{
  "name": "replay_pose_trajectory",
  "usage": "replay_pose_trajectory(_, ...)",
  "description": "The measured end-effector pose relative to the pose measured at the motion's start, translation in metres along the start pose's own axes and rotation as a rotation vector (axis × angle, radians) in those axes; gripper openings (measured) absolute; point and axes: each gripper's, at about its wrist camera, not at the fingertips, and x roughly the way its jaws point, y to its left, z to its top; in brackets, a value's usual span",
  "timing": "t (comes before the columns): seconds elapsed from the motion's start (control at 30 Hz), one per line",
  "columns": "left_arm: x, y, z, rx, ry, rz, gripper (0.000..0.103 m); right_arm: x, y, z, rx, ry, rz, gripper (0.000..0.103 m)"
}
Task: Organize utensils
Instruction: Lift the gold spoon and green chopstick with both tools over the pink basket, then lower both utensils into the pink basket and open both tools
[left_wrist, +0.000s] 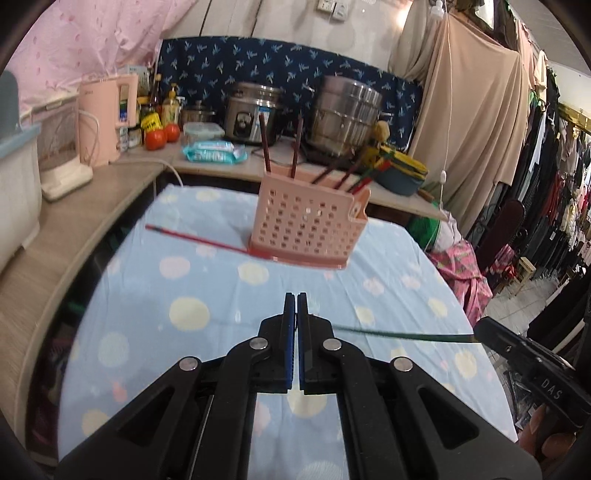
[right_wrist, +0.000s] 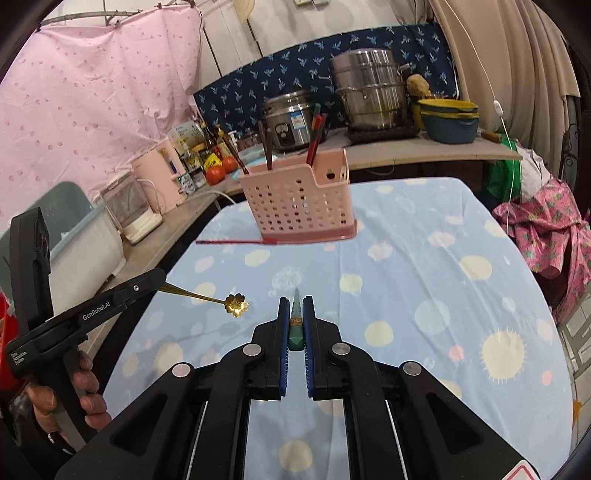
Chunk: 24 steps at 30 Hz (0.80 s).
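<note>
Gold spoon (right_wrist: 236, 305) is riding clamped in the left gripper (right_wrist: 162, 281) at lower left; the right gripper (right_wrist: 295, 314) is pinching a green chopstick (right_wrist: 296, 325). Thin handles may be slipping before reaching the pink basket (right_wrist: 299, 199) mid-frame.

Left gripper (right_wrist: 162, 282) raised above the worktop (right_wrist: 424, 258), pads pinched on a thin gold handle, bare hand (right_wrist: 79, 391) round its grip. Right gripper (right_wrist: 296, 314) level beside it, clamped on a green stick.
</note>
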Motion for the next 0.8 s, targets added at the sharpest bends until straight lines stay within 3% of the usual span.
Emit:
replay_pose_trajectory(0.47,0.011,-0.010,0.115,0.058,-0.132,0.022,0.001,0.002,-0.006,0.121,0.032,-0.217,0.050,0.007)
replay_pose_trajectory(0.8,0.053,-0.017,0.180,0.105,-0.137,0.072,0.001,0.008,-0.002,0.221,0.060,-0.412,0.046,0.007)
